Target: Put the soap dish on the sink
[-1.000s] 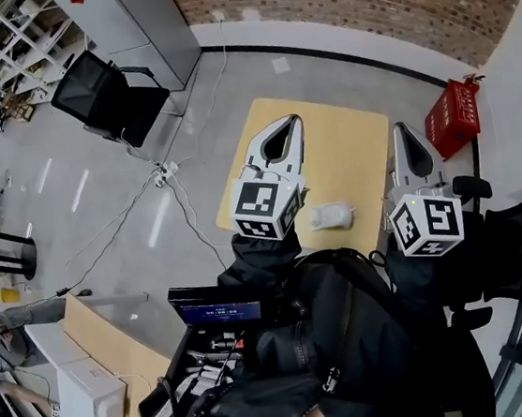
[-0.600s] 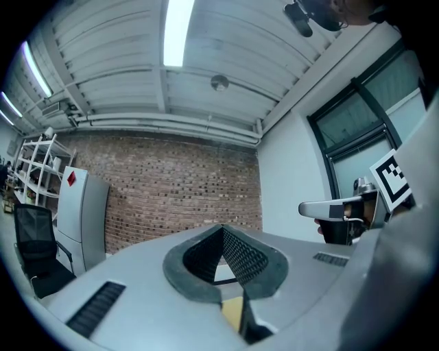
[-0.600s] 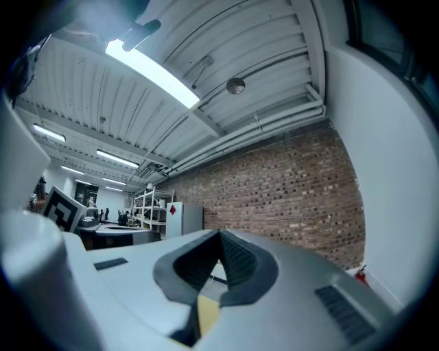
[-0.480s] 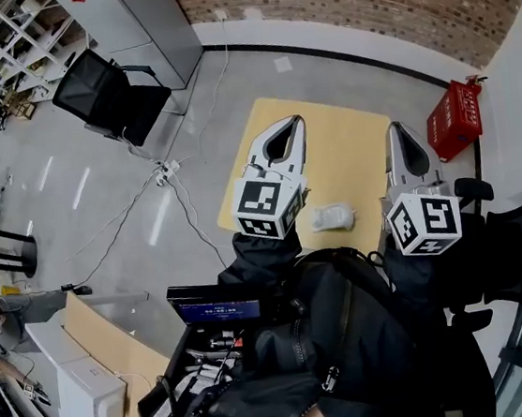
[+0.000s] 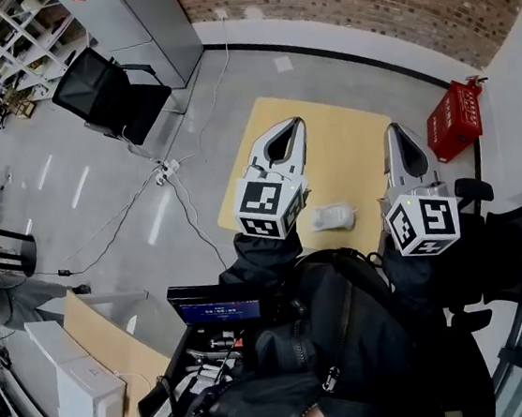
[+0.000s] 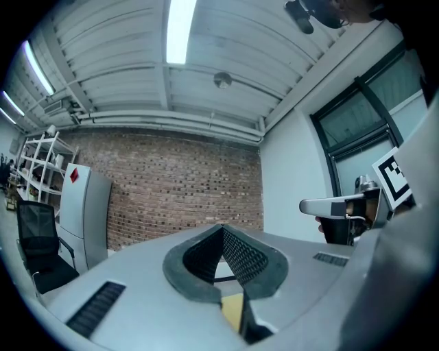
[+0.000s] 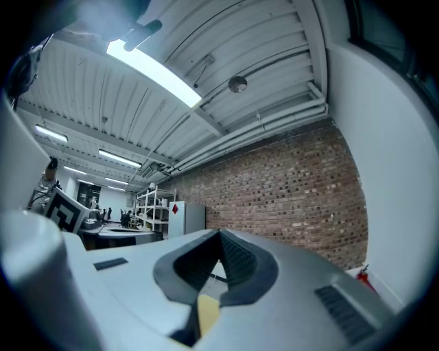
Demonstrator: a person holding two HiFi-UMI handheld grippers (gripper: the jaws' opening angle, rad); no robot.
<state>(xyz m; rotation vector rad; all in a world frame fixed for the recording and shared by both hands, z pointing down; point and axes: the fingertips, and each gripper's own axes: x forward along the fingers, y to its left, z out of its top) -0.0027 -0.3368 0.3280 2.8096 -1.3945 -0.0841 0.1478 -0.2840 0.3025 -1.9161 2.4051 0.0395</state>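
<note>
Holding both grippers level over desk (image 5: 347,136), neither touching dish (image 5: 331,216). Left gripper (image 5: 295,122): fingers closed tip to tip, nothing between. Right gripper (image 5: 399,128): same, closed and empty. Dish lies on near part of desk, between grippers in head view. Small white piece, probably plastic: likely light, stiff, smooth, so may slip. Best hold, as judged: open fingers first, then pinch across rim or short side. No sink in view.

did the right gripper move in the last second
No. The right gripper sits at the same spot over the table edge, jaws shut.
</note>
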